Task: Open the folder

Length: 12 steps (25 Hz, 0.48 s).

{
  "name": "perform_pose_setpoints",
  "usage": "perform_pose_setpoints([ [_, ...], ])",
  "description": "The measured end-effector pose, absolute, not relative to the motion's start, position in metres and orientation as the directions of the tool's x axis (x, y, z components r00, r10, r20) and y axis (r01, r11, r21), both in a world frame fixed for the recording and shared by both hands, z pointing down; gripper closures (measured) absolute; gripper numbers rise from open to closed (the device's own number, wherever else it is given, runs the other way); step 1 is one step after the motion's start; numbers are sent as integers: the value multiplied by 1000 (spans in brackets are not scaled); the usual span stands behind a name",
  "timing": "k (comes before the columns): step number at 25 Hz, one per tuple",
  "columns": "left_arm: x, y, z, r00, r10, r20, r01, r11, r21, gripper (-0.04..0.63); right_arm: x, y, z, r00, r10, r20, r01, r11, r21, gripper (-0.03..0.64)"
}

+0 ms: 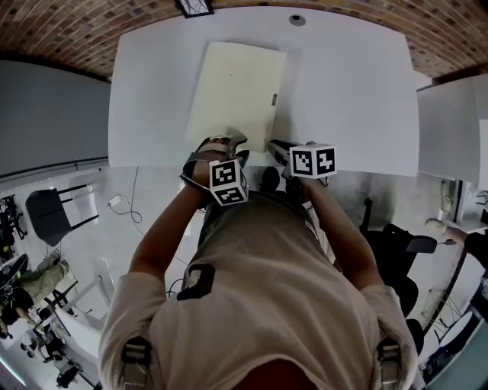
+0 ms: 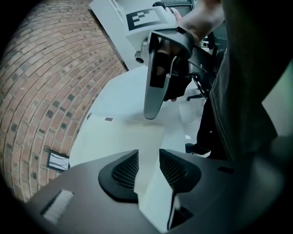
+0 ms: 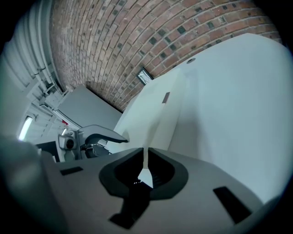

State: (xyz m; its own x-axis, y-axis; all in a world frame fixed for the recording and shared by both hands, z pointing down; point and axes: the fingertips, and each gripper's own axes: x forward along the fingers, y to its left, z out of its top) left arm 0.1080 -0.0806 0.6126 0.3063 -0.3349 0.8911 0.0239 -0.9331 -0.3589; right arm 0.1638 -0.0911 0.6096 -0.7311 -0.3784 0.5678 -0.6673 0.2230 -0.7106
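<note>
Folder (image 1: 236,91), pale cream and closed flat, lay on the white table (image 1: 358,91), left of the middle. Its near end reached almost to the table's near edge and its far end leaned to the right. A small dark label (image 1: 274,98) sat by the folder's right edge.

Left gripper (image 1: 231,140) pointed steeply down at the folder's near edge, close to the table's near edge. In the left gripper view its jaws (image 2: 149,160) stood partly apart. A pale sheet edge of the folder (image 2: 119,137) ran into the gap. A clear gap showed between the pads, with no firm pinch visible.

Right gripper (image 1: 273,146) was at the folder's near right corner, just beside the left one. In the right gripper view its jaws (image 3: 145,160) were pressed nearly together, pinching a thin pale edge that ran up into the folder (image 3: 158,105). The tip of the left gripper (image 3: 112,136) showed to the left there.

A small round fitting (image 1: 297,20) sat at the table's far edge. A brick surface (image 1: 91,30) lay beyond that edge.
</note>
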Motion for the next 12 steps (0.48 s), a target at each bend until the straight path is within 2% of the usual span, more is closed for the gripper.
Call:
perform_pose_setpoints([
  [7,104,-80,619,302,-338,892,49,-928,-368,430,158,-93,624,-723,-362,588,-674,185,-715,611],
  [12,104,-84,618,314,-359,879,42,-920,-390,460,162,-99,624,-698,-392,600,-693,159,-703,611],
])
